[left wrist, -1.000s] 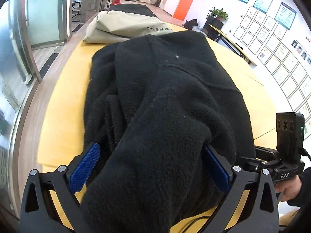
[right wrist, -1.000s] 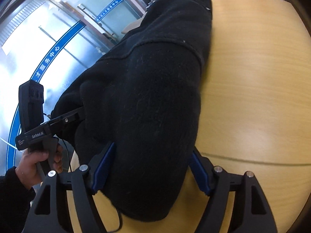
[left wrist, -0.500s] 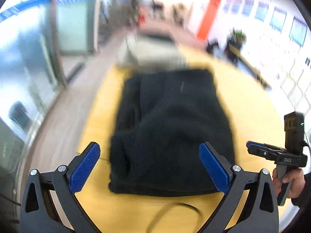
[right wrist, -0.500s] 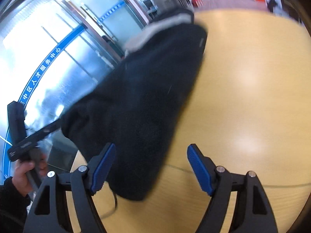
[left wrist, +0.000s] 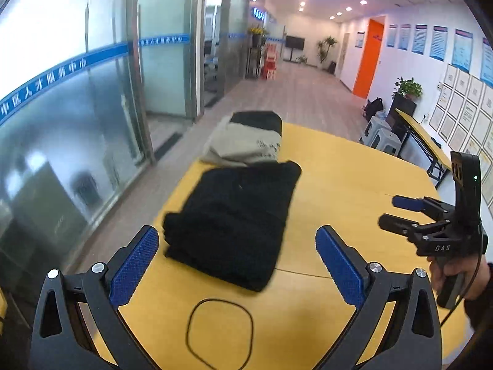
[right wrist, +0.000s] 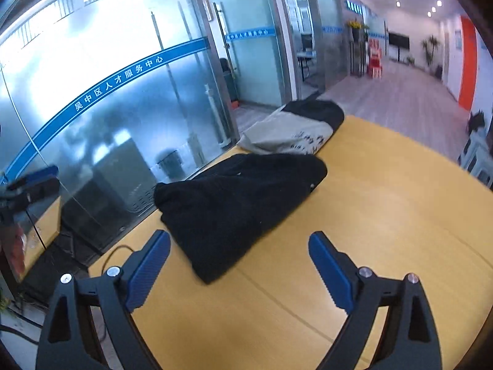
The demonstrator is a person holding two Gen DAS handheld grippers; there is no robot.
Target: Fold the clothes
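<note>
A folded black fleece garment (left wrist: 234,215) lies on the yellow table (left wrist: 339,191); it also shows in the right wrist view (right wrist: 237,200). My left gripper (left wrist: 237,259) is open and empty, held back above the table in front of the fleece. My right gripper (right wrist: 238,262) is open and empty, also clear of the fleece. The right gripper shows in the left wrist view (left wrist: 397,212) at the right, held by a hand. The left gripper shows dimly at the left edge of the right wrist view (right wrist: 27,185).
A folded beige garment (left wrist: 246,145) on a black one (left wrist: 258,120) lies at the table's far end, touching the fleece. A thin black cable loop (left wrist: 220,333) lies on the table near me. A glass wall (left wrist: 77,123) runs along the left. Stools (left wrist: 382,135) stand at the right.
Both grippers have let go of the black fleece and pulled back and up from it. The fleece now lies folded on the table, farther from both cameras.
</note>
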